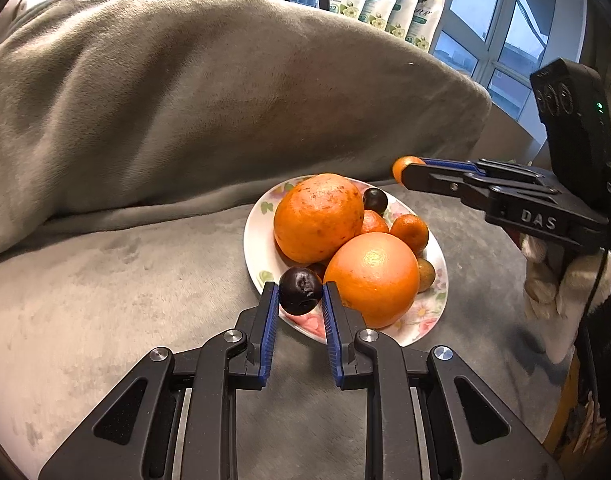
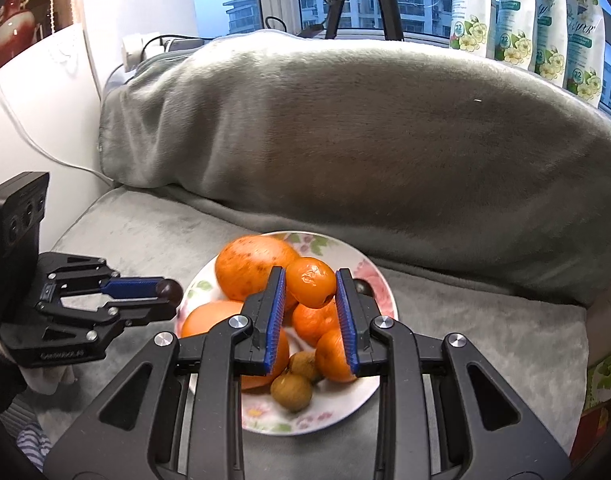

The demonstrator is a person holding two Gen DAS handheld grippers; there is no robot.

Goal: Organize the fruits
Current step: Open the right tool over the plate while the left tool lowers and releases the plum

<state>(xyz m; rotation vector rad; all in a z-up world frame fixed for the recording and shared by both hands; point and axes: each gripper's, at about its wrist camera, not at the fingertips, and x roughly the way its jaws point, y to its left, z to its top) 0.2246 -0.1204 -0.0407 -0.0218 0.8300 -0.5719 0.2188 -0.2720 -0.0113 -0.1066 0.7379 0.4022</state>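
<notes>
Fruits sit piled on the floral plate [image 1: 252, 236] mid-couch. Left claw [image 1: 299, 294] clamps a dark plum [image 1: 300, 290] at the plate's near rim; right claw [image 2: 310, 290] pinches a small tangerine [image 2: 310, 282] above it. Both likely mid-placement; next, release gently.

A home, likely a bedroom: a plush grey blanket [image 2: 345, 140] over bedding, tissue packs [image 2: 525, 12] on the windowsill, apartment blocks outside the window [image 2: 241, 4].

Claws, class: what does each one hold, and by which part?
The left claw grips a dark plum by its two sides. The right claw pinches a small tangerine by its sides, above the plate.
</notes>
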